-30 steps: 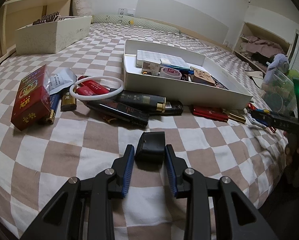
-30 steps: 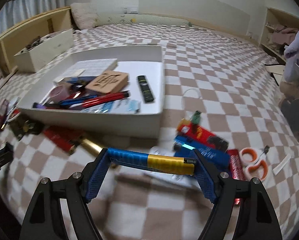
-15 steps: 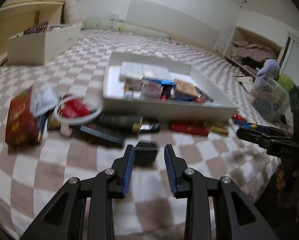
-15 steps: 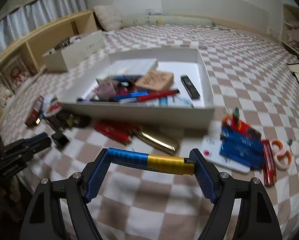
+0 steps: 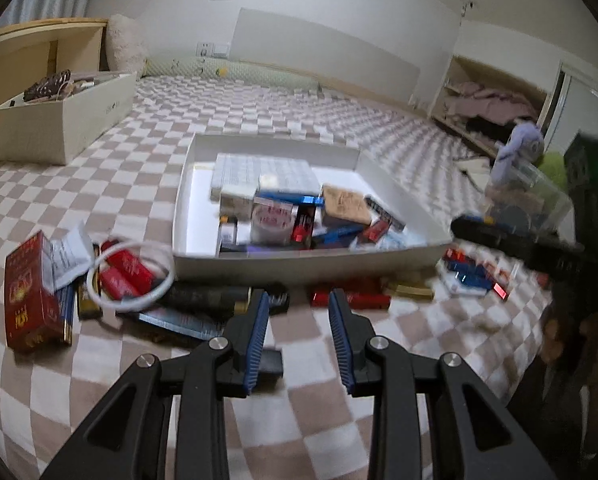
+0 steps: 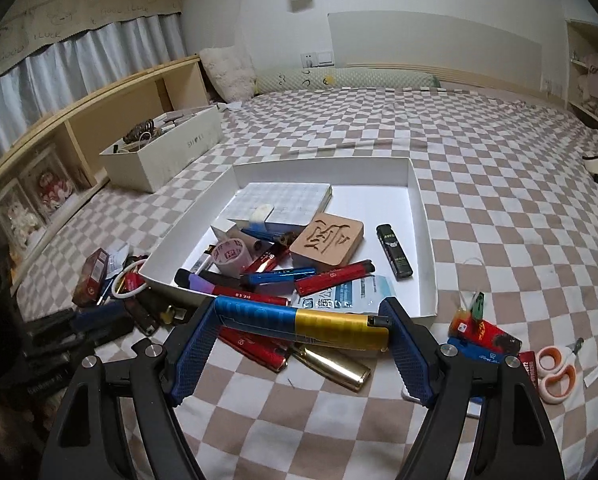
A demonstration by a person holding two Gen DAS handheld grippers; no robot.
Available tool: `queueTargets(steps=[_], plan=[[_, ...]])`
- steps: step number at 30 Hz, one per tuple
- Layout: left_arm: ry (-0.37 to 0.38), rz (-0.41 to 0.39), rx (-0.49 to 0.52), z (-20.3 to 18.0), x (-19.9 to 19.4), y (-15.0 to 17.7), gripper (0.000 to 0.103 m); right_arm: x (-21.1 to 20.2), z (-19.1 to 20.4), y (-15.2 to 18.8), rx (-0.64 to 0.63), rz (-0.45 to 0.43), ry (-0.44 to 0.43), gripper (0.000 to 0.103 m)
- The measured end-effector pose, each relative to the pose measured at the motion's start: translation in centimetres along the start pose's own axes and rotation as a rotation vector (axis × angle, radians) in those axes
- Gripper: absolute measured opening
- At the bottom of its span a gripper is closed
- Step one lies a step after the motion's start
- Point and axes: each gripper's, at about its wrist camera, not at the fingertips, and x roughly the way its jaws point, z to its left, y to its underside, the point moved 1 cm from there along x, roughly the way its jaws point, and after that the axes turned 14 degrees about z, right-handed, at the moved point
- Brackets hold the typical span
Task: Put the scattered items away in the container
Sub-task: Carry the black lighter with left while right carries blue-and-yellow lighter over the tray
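Checkered bed (image 6: 479, 168) below, right gripper (image 6: 301, 326) (tilted downward) clamps lighter (image 6: 299, 322).

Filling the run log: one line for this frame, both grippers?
right gripper: shut on blue-and-gold tube, crosswise | left gripper: shut, empty | white tray: part-filled | scissors: outside tray

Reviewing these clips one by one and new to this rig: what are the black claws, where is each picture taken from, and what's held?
No robot: these are two handheld two-finger grippers, each with a fisheye camera looking along its fingers. One picture looks past the left gripper, the other past the right gripper. A white tray, partly filled, sits on the checked bed cover; a red box, a gold lighter and scissors lie outside it. The right gripper clamps a blue-and-gold tube crosswise by its ends. The left gripper's jaws stand close together, empty.
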Motion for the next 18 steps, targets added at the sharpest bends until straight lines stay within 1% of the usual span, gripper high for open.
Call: queueTargets(steps=[4,10,11,12,13,14,17,18], plan=[[-0.03,0.059,-0.017,0.5,1.5,1.3,0.031,0.4,-0.2,0.4,0.004,0.019,-0.003,0.081],[-0.074,0.055,-0.014,0.8,2.0,1.4,0.031,0.6,-0.6,0.2,0.017,0.023,-0.001,0.081],[-0.085,0.056,-0.013,0.9,2.1,1.4,0.032,0.6,-0.7,0.1,0.02,0.023,-0.003,0.081],[-0.1,0.058,-0.013,1.0,2.2,1.4,0.043,0.6,-0.7,0.1,0.021,0.023,-0.004,0.081],[-0.111,0.065,-0.018,1.2,2.3,1.4,0.049,0.6,-0.7,0.0,0.021,0.022,-0.004,0.081],[-0.111,0.071,-0.027,1.5,2.5,1.5,0.051,0.6,-0.7,0.0,0.02,0.023,-0.003,0.081],[-0.108,0.091,-0.043,1.9,3.2,1.8,0.051,0.6,-0.7,0.0,0.021,0.024,-0.003,0.081],[-0.11,0.095,-0.049,2.1,3.4,1.9,0.049,0.6,-0.7,0.0,0.021,0.026,-0.003,0.081]])
